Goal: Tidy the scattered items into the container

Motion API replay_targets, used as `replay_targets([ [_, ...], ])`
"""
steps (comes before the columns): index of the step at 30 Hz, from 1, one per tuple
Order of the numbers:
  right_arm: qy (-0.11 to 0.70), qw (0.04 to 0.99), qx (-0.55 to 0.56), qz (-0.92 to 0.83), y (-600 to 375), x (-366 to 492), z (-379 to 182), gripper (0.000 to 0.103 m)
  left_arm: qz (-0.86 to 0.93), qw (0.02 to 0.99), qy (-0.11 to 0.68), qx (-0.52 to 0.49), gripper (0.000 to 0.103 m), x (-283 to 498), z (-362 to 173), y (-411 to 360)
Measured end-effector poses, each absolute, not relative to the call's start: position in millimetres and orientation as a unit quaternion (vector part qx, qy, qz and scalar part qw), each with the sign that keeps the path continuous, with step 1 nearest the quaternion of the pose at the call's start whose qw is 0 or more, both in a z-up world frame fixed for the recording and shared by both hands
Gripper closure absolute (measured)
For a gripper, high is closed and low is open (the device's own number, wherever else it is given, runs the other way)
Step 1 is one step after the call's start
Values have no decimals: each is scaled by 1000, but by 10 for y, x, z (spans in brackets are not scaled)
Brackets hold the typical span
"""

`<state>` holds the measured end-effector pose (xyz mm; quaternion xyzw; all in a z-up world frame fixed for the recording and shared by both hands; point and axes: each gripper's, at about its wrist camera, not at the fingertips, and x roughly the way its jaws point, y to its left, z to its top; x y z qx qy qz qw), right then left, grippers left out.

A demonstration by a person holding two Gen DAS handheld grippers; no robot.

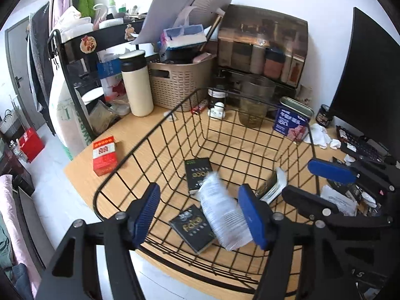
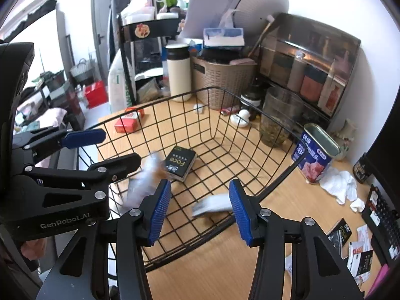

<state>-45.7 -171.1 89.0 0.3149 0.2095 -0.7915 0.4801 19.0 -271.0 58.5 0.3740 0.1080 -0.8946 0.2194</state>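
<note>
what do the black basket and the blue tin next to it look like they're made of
Basket: seemingly thin metal wire with a black coating, an open welded grid you see the table through. Blue tin: likely printed sheet metal, its open top showing a shiny silvery inside and rolled rim.

A light wooden tabletop (image 1: 140, 137) carries everything. A black wire basket (image 1: 175, 115) stands on it near the front edge. Left of the basket lies a red and white carton (image 1: 104, 158). Behind it stand a cream flask with a black lid (image 1: 136, 83), a taupe woven plastic bin (image 1: 180, 82), a clear glass jar (image 1: 255, 102) and a blue open tin (image 1: 292, 122). Crumpled white tissues (image 1: 321, 135) lie right of the tin, beside a black keyboard (image 1: 360, 145).
</note>
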Motion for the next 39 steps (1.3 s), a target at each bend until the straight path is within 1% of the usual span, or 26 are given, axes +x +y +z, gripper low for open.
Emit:
replay_targets([
  [6,207,470,318,-797,-1347,-472,917,55,-899,169,114,388,33,104,619,-2318],
  [12,200,423,323,-822,-539,-590,928,55,-907,93,77,403,33,-81,601,-1558],
  [14,205,405,325,-829,-239,-606,916,55,-906,110,52,405,19,-114,571,-1273],
  [15,207,396,326,-833,-92,-605,906,55,-907,123,32,401,18,-126,564,-1147],
  [16,205,388,327,-837,48,-607,892,55,-909,125,10,398,18,-150,553,-1010],
  [17,201,380,332,-840,211,-612,865,55,-909,107,-9,403,18,-187,534,-882],
  [19,193,366,342,-844,480,-631,800,55,-908,57,-13,415,18,-235,486,-672],
  [22,186,341,358,-849,820,-656,671,55,-906,36,-17,422,18,-276,397,-423],
  [26,172,319,377,-852,1151,-733,500,55,-890,-13,-34,454,18,-407,122,-47],
  [31,163,295,406,-849,1420,-855,235,55,-874,-40,-39,483,18,-595,-180,203],
  [39,149,272,438,-844,1721,-1034,-69,55,-864,-43,-39,501,18,-848,-345,282],
])
